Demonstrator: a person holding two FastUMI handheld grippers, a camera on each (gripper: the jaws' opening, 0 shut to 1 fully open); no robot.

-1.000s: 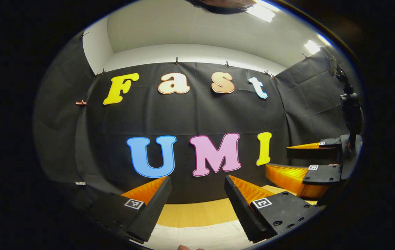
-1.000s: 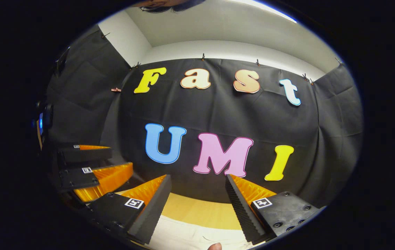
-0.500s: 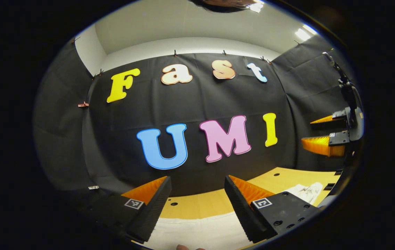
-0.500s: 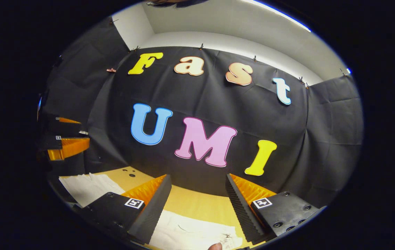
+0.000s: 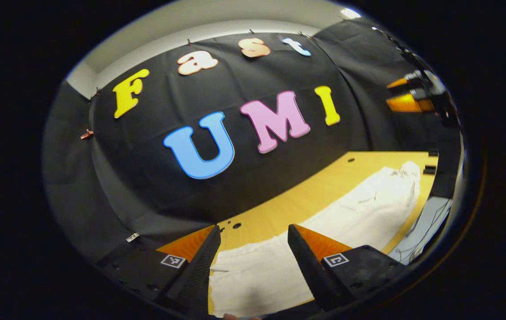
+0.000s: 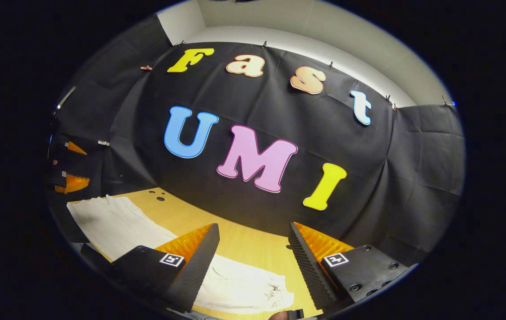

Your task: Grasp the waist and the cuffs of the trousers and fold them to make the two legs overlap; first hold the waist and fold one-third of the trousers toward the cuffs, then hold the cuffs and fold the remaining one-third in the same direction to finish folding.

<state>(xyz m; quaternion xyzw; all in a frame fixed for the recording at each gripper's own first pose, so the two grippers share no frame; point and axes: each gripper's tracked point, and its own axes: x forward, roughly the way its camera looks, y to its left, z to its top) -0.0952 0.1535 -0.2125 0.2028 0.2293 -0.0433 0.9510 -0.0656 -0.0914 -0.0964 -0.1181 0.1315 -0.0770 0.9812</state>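
I am holding both tongs wide and empty, left tongs point(image 5: 250, 262) and right tongs point(image 6: 253, 262) above the white trousers point(image 5: 324, 231) lying flat along the worktop point(image 5: 288, 200). I am aiming for waist and cuff edges, pinching both layers squarely.

- Nothing legible as a word, number or brand at this moment.
- On the left gripper point(image 5: 250, 249): a small square black-and-white coded tag point(image 5: 172, 261) on each finger mount. Blocky pattern only, no characters to make out.
- Same story on the right gripper point(image 6: 253, 249): a marker square point(image 6: 169, 259) on each finger mount, again pattern and not lettering.
- On the white trousers point(image 6: 244, 284), right gripper view: a faint dark mark point(image 6: 275, 289) near one end, far too small and blurred to read.
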